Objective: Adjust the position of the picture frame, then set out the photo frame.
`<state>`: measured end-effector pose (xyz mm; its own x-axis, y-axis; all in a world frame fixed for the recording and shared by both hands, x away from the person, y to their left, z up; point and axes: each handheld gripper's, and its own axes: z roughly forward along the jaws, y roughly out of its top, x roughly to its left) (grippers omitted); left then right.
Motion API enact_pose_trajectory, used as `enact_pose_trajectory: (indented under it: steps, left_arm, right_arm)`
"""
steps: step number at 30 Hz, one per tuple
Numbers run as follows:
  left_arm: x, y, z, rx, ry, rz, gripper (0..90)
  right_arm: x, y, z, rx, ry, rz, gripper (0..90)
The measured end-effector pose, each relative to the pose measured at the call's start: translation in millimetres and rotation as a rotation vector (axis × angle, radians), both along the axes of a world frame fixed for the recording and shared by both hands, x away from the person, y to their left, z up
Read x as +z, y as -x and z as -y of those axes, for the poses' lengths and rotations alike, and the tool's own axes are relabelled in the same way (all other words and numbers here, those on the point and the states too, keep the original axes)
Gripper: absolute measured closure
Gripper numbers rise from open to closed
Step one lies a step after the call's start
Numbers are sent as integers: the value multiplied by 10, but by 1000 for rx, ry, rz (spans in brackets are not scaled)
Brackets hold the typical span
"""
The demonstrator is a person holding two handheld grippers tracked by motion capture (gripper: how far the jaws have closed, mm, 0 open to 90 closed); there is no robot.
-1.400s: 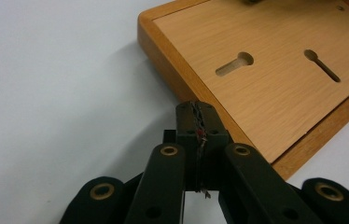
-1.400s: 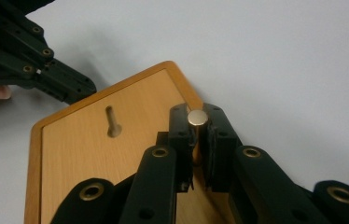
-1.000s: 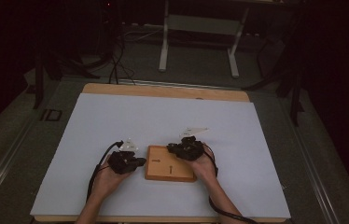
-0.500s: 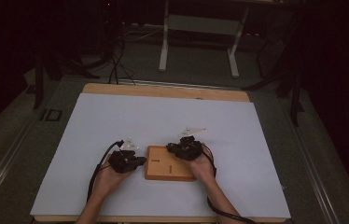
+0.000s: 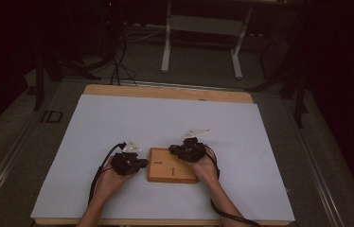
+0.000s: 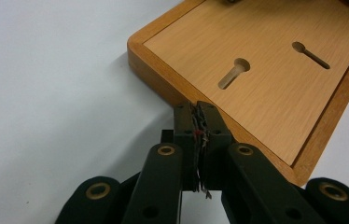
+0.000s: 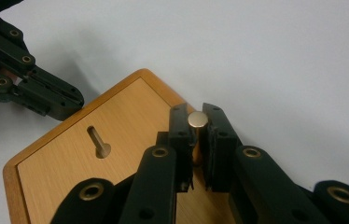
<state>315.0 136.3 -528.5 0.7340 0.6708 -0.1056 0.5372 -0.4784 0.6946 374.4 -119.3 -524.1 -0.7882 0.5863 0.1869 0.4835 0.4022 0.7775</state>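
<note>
A flat wooden board [image 5: 172, 166] with a raised rim lies on the white table near its front edge. Two keyhole slots [image 6: 234, 73] are cut in its face. My left gripper [image 6: 200, 114] is shut with nothing between its jaws, and its tips rest at the board's left rim [image 6: 163, 86]. In the high view it [image 5: 142, 163] sits just left of the board. My right gripper [image 7: 198, 116] is shut on a short brass-coloured metal peg [image 7: 197, 120], held above the board's far corner [image 7: 140, 77]. From above, that gripper [image 5: 174, 151] hangs over the board's far edge.
A white sheet [image 5: 165, 118] covers the wooden table, with wide bare space behind and beside the board. Dark floor, cables and a metal stand [image 5: 199, 42] lie beyond the far edge. Each gripper trails a black cable [image 5: 97, 175] toward the front.
</note>
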Motion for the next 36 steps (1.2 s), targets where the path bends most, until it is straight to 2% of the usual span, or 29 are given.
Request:
enact_pose_trajectory:
  steps: [7,12,17,23,27,36]
  left_arm:
    - [-1,-1,-1,8,-16,10,848]
    - [3,-8,-18,17,-10,14,827]
    - [6,-16,-43,27,2,16,816]
    - [20,-20,-75,46,20,22,781]
    - [32,-22,-99,54,37,30,775]
    - [59,-16,-117,65,61,50,744]
  right_arm:
    - [-7,-16,10,11,-12,-13,820]
    - [62,-12,84,10,-27,-2,714]
    - [125,25,184,17,-2,19,655]
    - [125,80,311,15,14,30,611]
    - [91,132,380,25,38,34,602]
    - [95,221,600,0,54,47,583]
